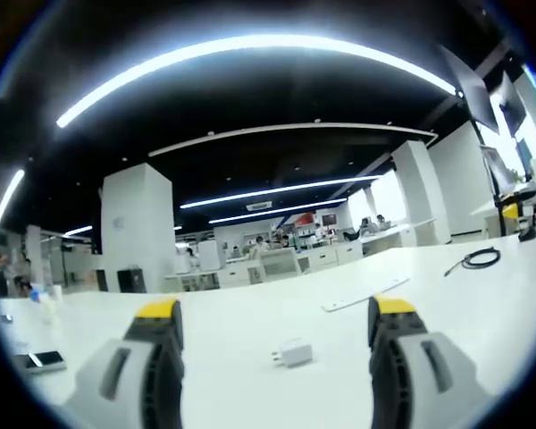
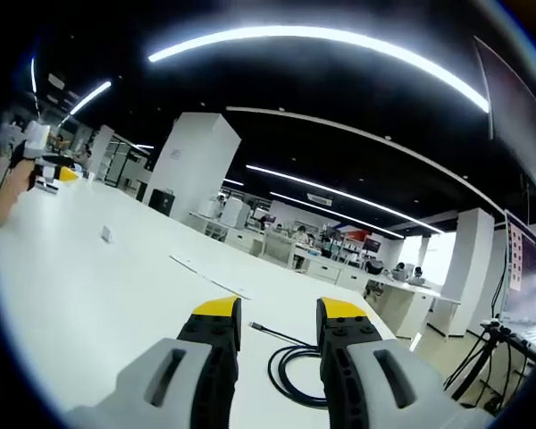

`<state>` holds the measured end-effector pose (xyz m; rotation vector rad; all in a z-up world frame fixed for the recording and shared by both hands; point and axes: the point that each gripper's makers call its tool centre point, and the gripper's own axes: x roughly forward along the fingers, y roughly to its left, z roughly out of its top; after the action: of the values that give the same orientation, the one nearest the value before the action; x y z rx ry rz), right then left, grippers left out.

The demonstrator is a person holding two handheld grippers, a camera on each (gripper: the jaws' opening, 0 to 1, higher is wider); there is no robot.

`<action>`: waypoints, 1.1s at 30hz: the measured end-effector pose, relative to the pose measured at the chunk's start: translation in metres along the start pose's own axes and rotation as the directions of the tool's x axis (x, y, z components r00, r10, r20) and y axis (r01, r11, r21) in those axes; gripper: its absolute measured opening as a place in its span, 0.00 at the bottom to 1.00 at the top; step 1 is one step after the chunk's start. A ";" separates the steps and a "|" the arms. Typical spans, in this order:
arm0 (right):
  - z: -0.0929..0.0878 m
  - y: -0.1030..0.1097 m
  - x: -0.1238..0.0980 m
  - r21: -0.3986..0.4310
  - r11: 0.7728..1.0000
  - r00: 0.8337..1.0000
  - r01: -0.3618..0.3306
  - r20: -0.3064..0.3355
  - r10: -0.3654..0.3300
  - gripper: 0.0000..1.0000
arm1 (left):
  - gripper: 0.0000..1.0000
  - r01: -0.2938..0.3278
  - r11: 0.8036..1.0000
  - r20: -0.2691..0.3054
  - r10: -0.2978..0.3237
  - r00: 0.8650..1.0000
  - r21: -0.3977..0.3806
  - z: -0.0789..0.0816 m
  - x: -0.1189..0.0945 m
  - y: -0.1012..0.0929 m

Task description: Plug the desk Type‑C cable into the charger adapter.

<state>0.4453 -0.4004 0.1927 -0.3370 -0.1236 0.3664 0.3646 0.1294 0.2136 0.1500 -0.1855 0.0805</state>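
A: Where is the charger adapter?

B: In the left gripper view the white charger adapter [image 1: 295, 352] lies on the white surface [image 1: 250, 322], between the left tool's [image 1: 277, 322] yellow-tipped jaws, which stand apart and hold nothing.

A: And the cable?

B: In the right gripper view the black Type-C cable [image 2: 290, 362] lies coiled on the surface, its plug end [image 2: 255, 327] pointing away from the coil. The right tool [image 2: 279, 313] hangs just above it, jaws apart, empty.

A: Anything else lying around?

B: A flat white strip [image 1: 364, 295] lies beyond the adapter, and a phone [image 1: 45, 359] rests near the surface's edge in the left gripper view.
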 end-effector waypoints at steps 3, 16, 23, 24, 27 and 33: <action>0.000 0.000 0.000 0.001 1.000 1.000 0.000 0.001 0.000 0.33 | 0.85 -0.007 1.000 0.000 0.007 1.000 -0.001 0.000 -0.001 0.002; -0.002 0.001 0.002 0.008 1.000 1.000 -0.002 -0.008 0.002 0.33 | 0.86 -0.017 1.000 -0.003 0.017 1.000 -0.001 0.000 -0.001 0.005; -0.002 0.002 0.002 0.008 1.000 1.000 -0.004 -0.009 0.004 0.33 | 0.86 -0.018 1.000 -0.007 0.018 1.000 0.000 -0.001 -0.001 0.004; -0.002 0.002 0.002 0.011 1.000 1.000 -0.005 -0.009 0.005 0.33 | 0.86 -0.019 1.000 -0.007 0.019 1.000 0.000 -0.001 -0.001 0.004; -0.002 0.002 0.002 0.012 1.000 1.000 -0.005 -0.009 0.005 0.33 | 0.86 -0.020 1.000 -0.008 0.020 1.000 0.000 -0.001 -0.001 0.005; -0.003 0.003 0.002 0.013 1.000 1.000 -0.008 -0.012 0.008 0.33 | 0.87 -0.019 1.000 -0.014 0.019 1.000 0.002 -0.003 -0.001 0.005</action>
<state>0.4470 -0.3983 0.1891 -0.3268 -0.1081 0.3725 0.3639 0.1344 0.2115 0.1493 -0.1726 0.1002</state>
